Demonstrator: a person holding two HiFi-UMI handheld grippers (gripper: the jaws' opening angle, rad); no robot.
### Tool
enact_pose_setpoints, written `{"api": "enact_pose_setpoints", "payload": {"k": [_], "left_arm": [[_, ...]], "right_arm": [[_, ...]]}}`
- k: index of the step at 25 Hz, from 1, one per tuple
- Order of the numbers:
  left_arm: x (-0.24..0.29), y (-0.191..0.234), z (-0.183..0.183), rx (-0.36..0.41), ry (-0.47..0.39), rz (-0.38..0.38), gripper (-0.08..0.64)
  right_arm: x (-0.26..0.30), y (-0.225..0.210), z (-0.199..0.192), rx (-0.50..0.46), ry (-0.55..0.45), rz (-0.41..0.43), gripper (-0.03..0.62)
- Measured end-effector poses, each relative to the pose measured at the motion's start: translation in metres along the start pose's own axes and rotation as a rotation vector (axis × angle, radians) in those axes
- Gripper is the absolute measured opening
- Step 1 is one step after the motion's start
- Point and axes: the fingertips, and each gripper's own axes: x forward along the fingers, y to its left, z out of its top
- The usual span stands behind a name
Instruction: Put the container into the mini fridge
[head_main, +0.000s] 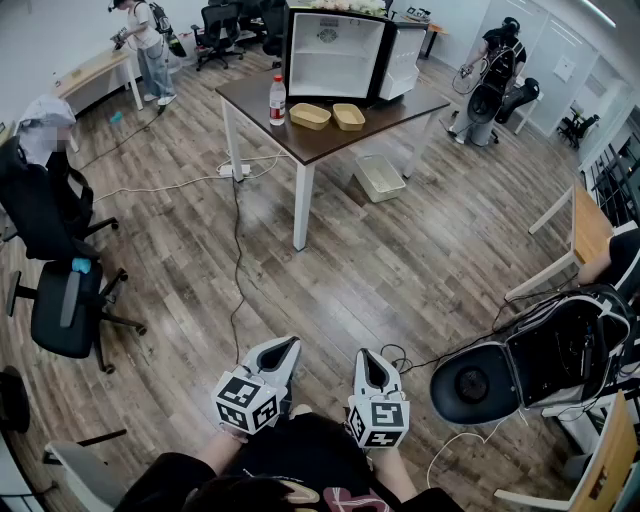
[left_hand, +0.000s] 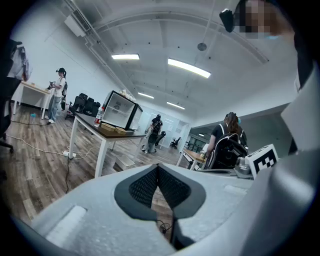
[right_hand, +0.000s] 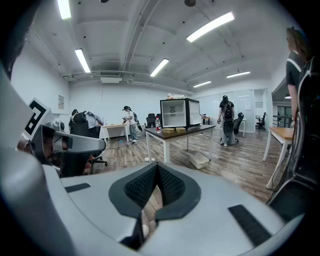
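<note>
Both pairs of jaws are shut with nothing between them, and each gripper view shows them pressed together at the front; the left gripper (head_main: 288, 345) and the right gripper (head_main: 371, 356) sit side by side at the bottom middle of the head view, pointing toward the top of the frame, well apart from the table (head_main: 330, 140) at the upper middle; on that dark tabletop a tan container (head_main: 310, 116) lies just beside a second container (head_main: 349, 117), with a red-labelled bottle (head_main: 277, 100) upright to their left; behind them the mini fridge (head_main: 335, 55) stands on the table, its door (head_main: 402, 60) swung open to the right; under the table, on the wooden floor (head_main: 300, 290), rests what seems to be a white basket (head_main: 380, 178); a black office chair (head_main: 62, 300) stands at the left edge.
</note>
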Motion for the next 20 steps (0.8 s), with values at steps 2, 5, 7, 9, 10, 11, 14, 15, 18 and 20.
{"api": "enact_pose_setpoints", "payload": {"k": [2,5,7,9,10,11,14,15,18,20], "left_arm": [[-0.004,-0.004,-0.004,0.003,0.008,-0.007,0.008],[-0.009,-0.007,-0.007,0.008,0.011,-0.014,0.008],[-0.010,-0.003,-0.009,0.003,0.009,-0.014,0.008],[-0.009,0.002,-0.009,-0.009,0.006,-0.015,0.008],[-0.009,0.004,-0.009,-0.015,0.006,-0.016,0.008],[-0.009,0.006,-0.009,-0.021,0.007,-0.017,0.008],[-0.004,0.015,-0.009,-0.038,0.010,-0.023,0.008],[-0.001,0.018,-0.008,-0.042,0.010,-0.026,0.008],[0.010,0.028,-0.002,-0.055,0.008,-0.043,0.008],[0.019,0.039,0.005,-0.064,0.005,-0.054,0.008]], "right_arm": [[-0.006,0.002,-0.005,0.002,0.006,-0.008,0.005],[-0.011,0.005,-0.010,0.002,0.013,-0.013,0.005],[-0.009,0.007,-0.012,-0.006,0.019,-0.019,0.005],[-0.006,0.007,-0.012,-0.009,0.026,-0.026,0.005],[-0.004,0.007,-0.012,-0.011,0.029,-0.028,0.005],[-0.002,0.008,-0.011,-0.014,0.033,-0.030,0.005],[0.005,0.009,-0.009,-0.006,0.037,-0.027,0.005],[0.009,0.009,-0.008,0.012,0.032,-0.021,0.006],[0.025,0.006,0.000,0.094,0.007,0.011,0.006],[0.040,0.004,0.007,0.121,0.001,0.031,0.006]]}}
